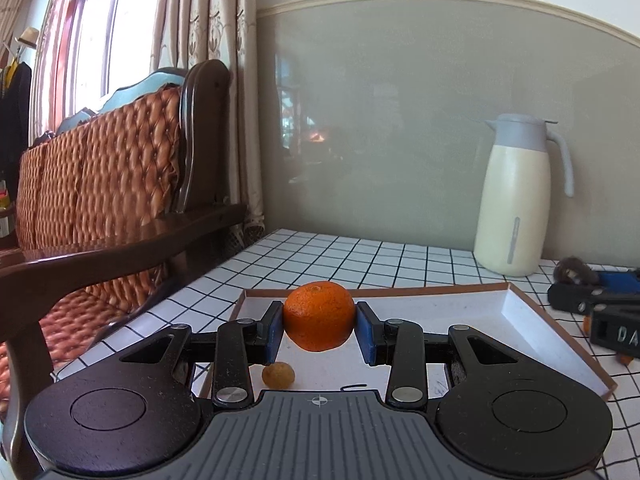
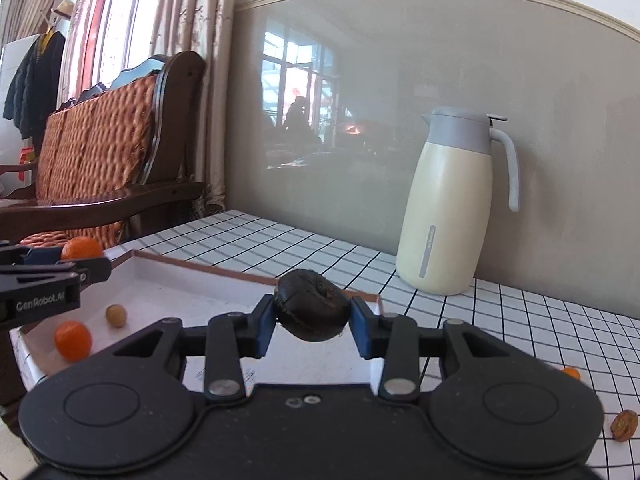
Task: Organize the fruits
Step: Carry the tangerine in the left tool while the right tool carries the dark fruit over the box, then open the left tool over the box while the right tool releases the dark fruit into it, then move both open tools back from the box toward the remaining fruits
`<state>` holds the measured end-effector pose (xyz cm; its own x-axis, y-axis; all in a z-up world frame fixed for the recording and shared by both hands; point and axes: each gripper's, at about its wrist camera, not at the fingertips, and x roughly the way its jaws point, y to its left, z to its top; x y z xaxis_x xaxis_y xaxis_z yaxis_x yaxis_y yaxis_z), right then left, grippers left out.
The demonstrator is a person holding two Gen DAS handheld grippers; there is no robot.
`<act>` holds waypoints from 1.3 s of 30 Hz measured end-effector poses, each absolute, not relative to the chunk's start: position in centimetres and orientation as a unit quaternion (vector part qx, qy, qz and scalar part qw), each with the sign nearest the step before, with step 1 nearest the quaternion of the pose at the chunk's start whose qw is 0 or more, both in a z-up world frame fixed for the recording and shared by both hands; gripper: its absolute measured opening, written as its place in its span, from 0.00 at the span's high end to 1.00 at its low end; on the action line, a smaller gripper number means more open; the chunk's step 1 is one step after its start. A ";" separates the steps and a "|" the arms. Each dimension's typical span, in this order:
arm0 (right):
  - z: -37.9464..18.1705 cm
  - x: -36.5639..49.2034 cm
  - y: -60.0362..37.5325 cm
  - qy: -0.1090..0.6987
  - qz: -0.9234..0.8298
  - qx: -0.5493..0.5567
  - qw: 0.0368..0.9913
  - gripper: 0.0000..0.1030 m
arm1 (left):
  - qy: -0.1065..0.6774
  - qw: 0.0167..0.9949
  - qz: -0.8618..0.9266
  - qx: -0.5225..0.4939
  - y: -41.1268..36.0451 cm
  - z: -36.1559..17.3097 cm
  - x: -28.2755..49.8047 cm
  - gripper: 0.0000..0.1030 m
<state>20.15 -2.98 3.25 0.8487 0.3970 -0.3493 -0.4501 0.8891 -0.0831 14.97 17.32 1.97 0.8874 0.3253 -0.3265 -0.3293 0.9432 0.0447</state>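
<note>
Both hands are loaded over the shallow white tray point(image 1: 516, 308). The left gripper point(image 1: 319, 330) is clamped on an orange mandarin point(image 1: 319, 315), held up clear of the tray floor, and the right gripper point(image 2: 312, 326) grips a dark, wrinkled fruit point(image 2: 311, 304) above the tray's near right part. Already lying in the tray are a second mandarin point(image 2: 73, 340) and a small tan fruit point(image 2: 116, 315).

To set these down well, I'd say each fruit wants lowering until it nearly touches the floor before the jaws part, since round fruit dropped from height will likely roll.

The tray's brown rim is low, so a rolling mandarin could slip over it onto the checked tabletop point(image 2: 500, 308). The tray's middle looks bare, good room for both. The cream jug point(image 2: 448, 208) stands well back by the wall, out of the way. Two loose orange pieces point(image 2: 624, 425) lie on the tabletop off to the right.
</note>
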 end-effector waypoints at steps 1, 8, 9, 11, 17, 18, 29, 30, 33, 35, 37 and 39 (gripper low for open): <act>3.2 20.5 -3.0 0.165 0.220 -0.080 0.958 0.70 | 0.169 0.971 0.169 -0.007 17.5 1.9 15.2 0.63; 2.8 22.5 -2.8 0.178 0.219 -0.072 0.957 0.70 | 0.178 0.968 0.176 -0.008 18.9 1.5 16.7 0.63; 2.8 22.7 -2.7 0.180 0.220 -0.071 0.956 0.70 | 0.180 0.968 0.177 -0.009 19.2 1.5 16.9 0.63; 2.6 22.9 -2.5 0.184 0.223 -0.070 0.955 0.70 | 0.184 0.967 0.178 -0.010 19.5 1.3 17.3 0.63; 2.5 22.3 -1.7 0.191 0.232 -0.078 0.951 0.70 | 0.198 0.963 0.180 -0.009 20.1 0.7 16.7 0.63; 2.4 22.3 -1.6 0.193 0.233 -0.076 0.950 0.70 | 0.198 0.963 0.181 -0.011 20.3 0.8 16.6 0.63; 2.0 22.5 -3.4 0.173 0.182 -0.067 0.966 0.06 | 0.118 0.965 0.233 -0.012 21.3 2.1 13.9 0.00; 2.0 22.5 -3.6 0.178 0.183 -0.065 0.965 0.06 | 0.126 0.965 0.229 -0.014 21.5 1.9 14.1 0.00; 1.8 22.5 -3.8 0.182 0.189 -0.061 0.963 0.06 | 0.136 0.965 0.224 -0.005 21.1 1.6 14.5 0.00; 1.8 22.3 -3.7 0.183 0.191 -0.063 0.962 0.06 | 0.134 0.966 0.222 -0.003 20.8 1.7 14.6 0.00; 1.9 22.1 -3.8 0.182 0.195 -0.062 0.962 0.06 | 0.134 0.967 0.218 0.000 20.4 1.6 14.6 0.00; 1.9 22.0 -3.8 0.182 0.196 -0.065 0.961 0.06 | 0.134 0.967 0.215 0.002 20.1 1.7 14.4 0.00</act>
